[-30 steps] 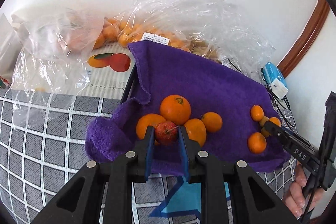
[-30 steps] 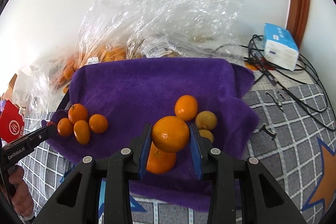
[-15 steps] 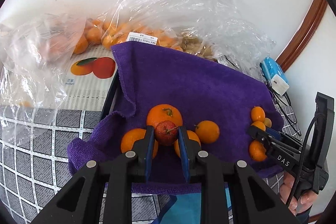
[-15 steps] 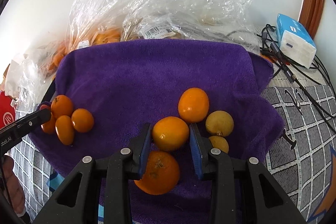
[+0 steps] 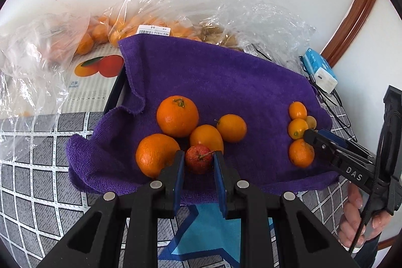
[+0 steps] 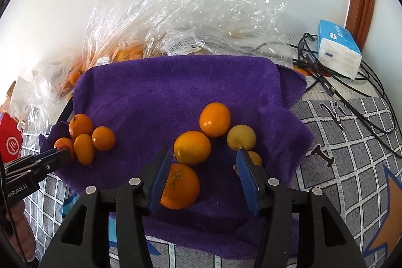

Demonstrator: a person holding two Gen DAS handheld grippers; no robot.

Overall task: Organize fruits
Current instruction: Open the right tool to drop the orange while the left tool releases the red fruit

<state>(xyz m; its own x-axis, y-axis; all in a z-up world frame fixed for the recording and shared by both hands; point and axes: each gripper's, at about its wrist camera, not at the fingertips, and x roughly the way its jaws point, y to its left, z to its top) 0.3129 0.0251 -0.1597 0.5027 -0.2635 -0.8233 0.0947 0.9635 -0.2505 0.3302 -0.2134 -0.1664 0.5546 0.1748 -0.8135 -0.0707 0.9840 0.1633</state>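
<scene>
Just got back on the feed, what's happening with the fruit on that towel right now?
A person is sorting fruit on the purple terry towel with two tools. The left hand-held gripper is shut on a small red fruit beside a cluster of four orange citrus fruits. The right hand-held gripper is open, with a round orange citrus fruit lying on the towel just ahead of its fingers, among the other group. Clear plastic bags of fruit sit behind.

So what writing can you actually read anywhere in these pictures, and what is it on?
"DAS": on the right gripper, side of its arm.
"enRobot.AI", start cut off: on the left gripper.
White circular emblem, unreadable: on the red box.
Barcode labels on the plastic bags: print too small.
Fruit box caption: blurred.
Tissue pack: print too small.
</scene>
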